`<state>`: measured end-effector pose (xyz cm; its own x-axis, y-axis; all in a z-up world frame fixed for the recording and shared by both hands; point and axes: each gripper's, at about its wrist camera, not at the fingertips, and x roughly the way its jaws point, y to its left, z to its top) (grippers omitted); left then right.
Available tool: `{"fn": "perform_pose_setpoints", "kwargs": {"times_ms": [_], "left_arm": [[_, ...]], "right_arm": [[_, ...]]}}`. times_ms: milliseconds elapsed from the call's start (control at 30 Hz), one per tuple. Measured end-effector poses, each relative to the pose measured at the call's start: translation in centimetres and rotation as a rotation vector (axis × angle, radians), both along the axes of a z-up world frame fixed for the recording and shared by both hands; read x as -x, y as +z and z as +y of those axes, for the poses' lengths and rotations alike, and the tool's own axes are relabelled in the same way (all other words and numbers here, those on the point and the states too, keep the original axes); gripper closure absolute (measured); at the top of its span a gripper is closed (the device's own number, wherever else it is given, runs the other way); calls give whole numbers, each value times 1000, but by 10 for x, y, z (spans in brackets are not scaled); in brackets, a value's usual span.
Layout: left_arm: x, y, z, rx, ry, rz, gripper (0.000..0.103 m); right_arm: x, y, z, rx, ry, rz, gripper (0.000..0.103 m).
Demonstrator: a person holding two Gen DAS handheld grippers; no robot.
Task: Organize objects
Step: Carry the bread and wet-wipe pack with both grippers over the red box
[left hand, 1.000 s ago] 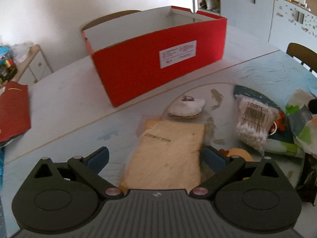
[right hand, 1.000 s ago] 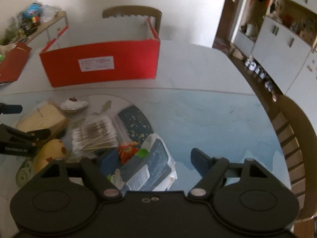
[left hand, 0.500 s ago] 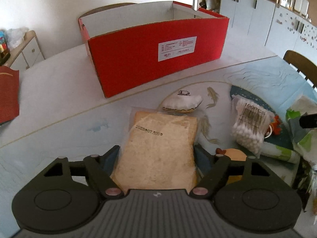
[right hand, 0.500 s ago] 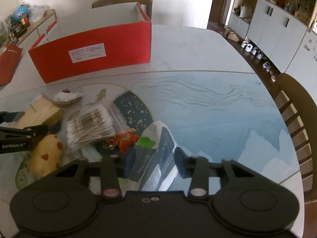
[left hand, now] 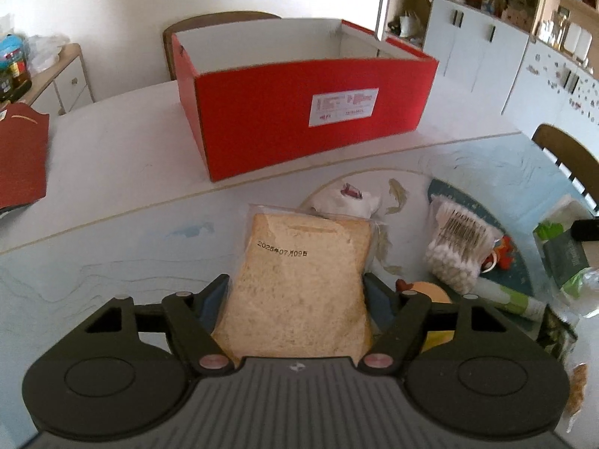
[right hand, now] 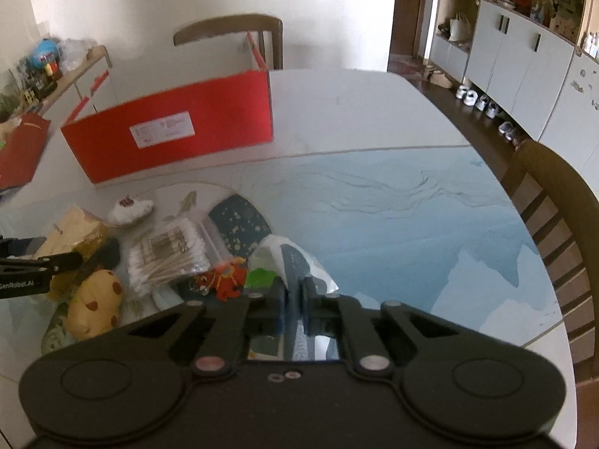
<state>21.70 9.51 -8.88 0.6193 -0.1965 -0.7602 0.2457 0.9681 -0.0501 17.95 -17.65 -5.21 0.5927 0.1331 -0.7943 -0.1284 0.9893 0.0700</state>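
My left gripper (left hand: pixel 295 299) is shut on a bagged slice of bread (left hand: pixel 299 280) and holds it tilted up off the table; it also shows in the right wrist view (right hand: pixel 71 230). My right gripper (right hand: pixel 294 301) is shut on a blue and white plastic packet (right hand: pixel 295 258), lifted a little. An open red box (left hand: pixel 299 112) stands beyond on the white table; it also shows in the right wrist view (right hand: pixel 176 131).
On the mat lie a cotton swab bag (left hand: pixel 456 247), a white plush cake (left hand: pixel 344 198), a yellow spotted plush (right hand: pixel 95 303) and an orange toy (right hand: pixel 224 280). A red lid (left hand: pixel 20 157) lies left. Wooden chairs (right hand: pixel 561 217) flank the table.
My left gripper closed on the bread and raised it. My right gripper closed on the packet and lifted it. Both views rose slightly.
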Motion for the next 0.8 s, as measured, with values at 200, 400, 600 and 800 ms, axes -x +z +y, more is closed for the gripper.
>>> {"fn": "perform_pose_setpoints", "kwargs": {"times_ms": [200, 400, 600, 800], "left_arm": [[8, 26, 4, 44, 10, -17, 29], [4, 56, 2, 64, 4, -40, 29], [-12, 90, -1, 86, 3, -78, 29], [-42, 120, 0, 73, -5, -125, 29]], "right_arm": [[-1, 25, -8, -51, 16, -46, 96], [-14, 56, -7, -106, 43, -95, 96], [-38, 86, 4, -144, 83, -147, 96], [-72, 112, 21, -165, 128, -178, 95]]}}
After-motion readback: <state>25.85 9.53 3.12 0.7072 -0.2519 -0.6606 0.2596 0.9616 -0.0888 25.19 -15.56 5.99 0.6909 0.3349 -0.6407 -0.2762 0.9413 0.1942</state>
